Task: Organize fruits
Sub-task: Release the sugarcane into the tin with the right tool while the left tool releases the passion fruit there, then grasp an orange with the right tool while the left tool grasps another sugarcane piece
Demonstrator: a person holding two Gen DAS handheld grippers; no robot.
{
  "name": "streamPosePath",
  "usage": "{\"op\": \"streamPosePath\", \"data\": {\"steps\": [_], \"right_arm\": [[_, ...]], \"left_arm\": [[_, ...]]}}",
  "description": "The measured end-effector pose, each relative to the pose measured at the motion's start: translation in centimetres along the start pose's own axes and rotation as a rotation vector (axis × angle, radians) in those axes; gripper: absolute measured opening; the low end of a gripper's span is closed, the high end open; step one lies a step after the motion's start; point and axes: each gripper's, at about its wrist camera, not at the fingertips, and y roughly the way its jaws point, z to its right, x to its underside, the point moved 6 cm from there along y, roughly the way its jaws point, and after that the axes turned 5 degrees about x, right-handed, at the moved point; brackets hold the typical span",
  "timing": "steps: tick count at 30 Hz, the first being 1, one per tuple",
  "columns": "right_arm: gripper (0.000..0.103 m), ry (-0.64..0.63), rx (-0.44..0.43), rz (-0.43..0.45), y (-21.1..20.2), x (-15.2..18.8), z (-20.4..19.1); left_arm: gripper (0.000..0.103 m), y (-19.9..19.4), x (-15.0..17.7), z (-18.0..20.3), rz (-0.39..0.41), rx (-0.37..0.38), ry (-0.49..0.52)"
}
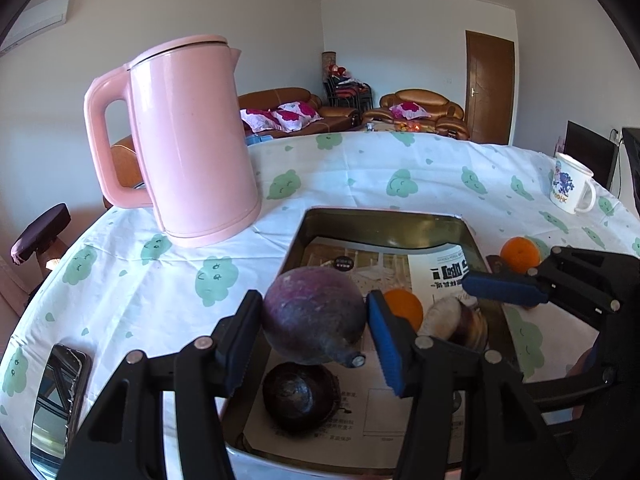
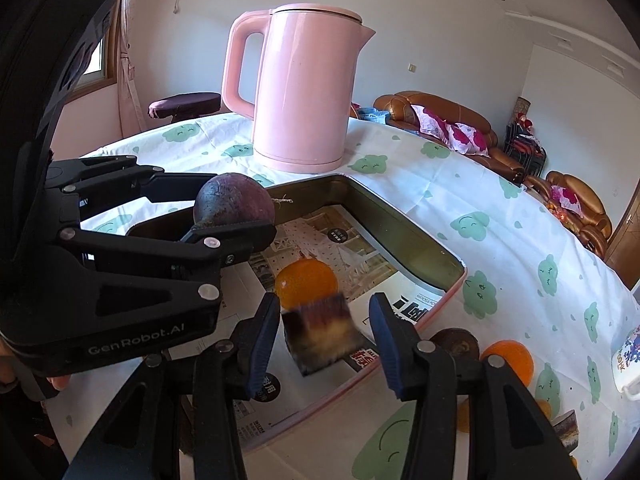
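Observation:
My left gripper (image 1: 316, 320) is shut on a round purple fruit (image 1: 314, 316) and holds it above the metal tray (image 1: 384, 220); it also shows in the right wrist view (image 2: 234, 202). My right gripper (image 2: 324, 338) is open, with a blurred brown-and-cream chunk (image 2: 320, 334) between its fingers, apart from both, over the tray (image 2: 404, 236). An orange (image 2: 306, 282) and a dark fruit (image 1: 300, 396) lie in the tray. Another orange (image 2: 510, 360) and a brown fruit (image 2: 456, 344) lie on the cloth to the right.
A pink kettle (image 1: 192, 140) stands behind the tray on the cloud-print tablecloth (image 1: 380, 168). A white mug (image 1: 570, 188) stands at the far right. A phone (image 1: 56, 404) lies at the left front. Printed paper (image 1: 440, 268) lines the tray.

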Motion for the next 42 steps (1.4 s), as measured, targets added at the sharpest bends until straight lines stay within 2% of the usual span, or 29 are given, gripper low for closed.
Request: {"op": "streamPosePath", "data": {"steps": [3,5,8,14,19,22,24,27,29,36,42], "right_arm": [[0.060,0.000,0.018,0.008,-0.2,0.0,0.2],[0.061,0.017,0.022,0.022,-0.6,0.0,0.5],[0.061,0.045,0.052,0.058,-2.2,0.3,1.7],[0.061,0.155,0.141,0.123,-7.1,2.2,7.5],[0.062,0.276,0.298,0.070,-8.9,6.1,13.8],[0.062,0.338,0.337,0.029,-9.1,8.4,16.3],[0.062,0.370,0.341,0.011,-9.2,9.5,17.3],[0.062,0.420,0.299,-0.013,-9.1,10.5,18.3],[0.062,0.414,0.311,-0.040,-8.9,11.0,18.6],[0.061,0.425,0.229,-0.101,-8.0,12.0,18.7],[0.048,0.440,0.175,-0.180,-6.4,12.9,18.6]], "left_arm": [[0.060,-0.5,-0.1,0.2,0.022,-0.001,0.009],[0.061,-0.8,-0.1,0.1,0.032,-0.006,0.002],[0.068,-1.7,-0.4,-0.3,0.065,-0.011,-0.032],[0.074,-3.5,-1.3,1.0,0.126,0.022,-0.051],[0.074,-3.7,-1.4,4.5,0.129,0.084,-0.008],[0.074,-3.3,-1.3,6.8,0.115,0.112,0.038],[0.074,-3.0,-1.1,8.3,0.104,0.122,0.064],[0.074,-2.5,-1.0,10.2,0.085,0.147,0.095],[0.074,-2.2,-0.9,11.4,0.076,0.160,0.114],[0.074,-1.4,-0.7,14.5,0.044,0.201,0.156],[0.074,-0.8,-1.0,16.3,0.031,0.231,0.179]]}}
